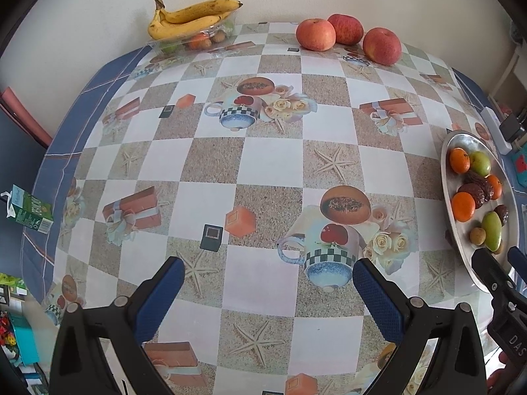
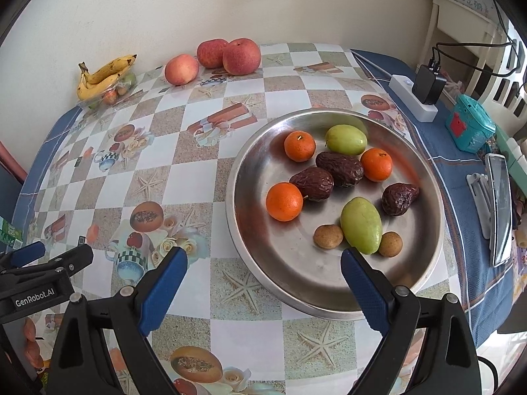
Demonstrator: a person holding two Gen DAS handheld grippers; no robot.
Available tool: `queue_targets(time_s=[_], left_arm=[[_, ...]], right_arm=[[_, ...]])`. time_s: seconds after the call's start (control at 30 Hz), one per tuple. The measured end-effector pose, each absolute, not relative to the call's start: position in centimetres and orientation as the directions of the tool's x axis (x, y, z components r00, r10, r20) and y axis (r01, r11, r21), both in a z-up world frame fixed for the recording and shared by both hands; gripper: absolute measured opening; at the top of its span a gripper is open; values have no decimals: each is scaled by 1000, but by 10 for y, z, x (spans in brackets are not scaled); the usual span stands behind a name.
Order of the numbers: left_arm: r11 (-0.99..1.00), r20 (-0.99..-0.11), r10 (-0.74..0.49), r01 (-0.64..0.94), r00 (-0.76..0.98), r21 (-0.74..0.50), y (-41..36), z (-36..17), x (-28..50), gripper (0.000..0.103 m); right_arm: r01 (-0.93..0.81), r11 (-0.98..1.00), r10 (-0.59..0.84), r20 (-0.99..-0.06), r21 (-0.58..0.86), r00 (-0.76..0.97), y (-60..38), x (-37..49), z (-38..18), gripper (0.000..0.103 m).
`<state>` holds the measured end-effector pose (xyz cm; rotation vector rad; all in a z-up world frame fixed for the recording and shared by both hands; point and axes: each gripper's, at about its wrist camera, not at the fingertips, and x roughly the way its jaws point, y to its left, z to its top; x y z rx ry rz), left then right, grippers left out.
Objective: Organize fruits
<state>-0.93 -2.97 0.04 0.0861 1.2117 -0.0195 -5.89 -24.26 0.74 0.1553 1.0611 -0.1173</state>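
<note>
Listing items on patterned bench point(image 2: 184, 177), w/ positions taken from each hand-held gripper.

Right hand-held gripper point(image 2: 263, 275): fingers spread apart, nothing between, over near rim of steel plate point(image 2: 425, 151). Plate lies just ahead and to its right.
- Plate contents: 3 tangerines point(image 2: 284, 201), 3 dark dates point(image 2: 312, 184), 2 green fruits point(image 2: 361, 225), 2 small brown round fruits point(image 2: 328, 236). Nearest green fruit sits just beyond the right finger point(image 2: 364, 288).
- 3 apples point(image 2: 241, 56): far ahead, by wall, well apart from plate.
- Bananas point(image 2: 103, 75) on clear tray point(image 2: 98, 100) w/ small fruits: far ahead-left.

Left hand-held gripper point(image 1: 268, 291): fingers apart, empty, above bare bench.
- Plate to its right; apples far ahead-right; bananas far ahead-left.

Misc.: power strip point(image 2: 411, 98) w/ charger and phone point(image 2: 500, 207), right of plate.
</note>
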Motion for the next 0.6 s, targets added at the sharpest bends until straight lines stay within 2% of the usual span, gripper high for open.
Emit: queue_targets(time_s=[0.6], left_arm=[[997,-940,35,56,338,57,-28,-1,-8,103]], right_arm=[[178,981,-18,-879,77,476,-243,-59,5,95]])
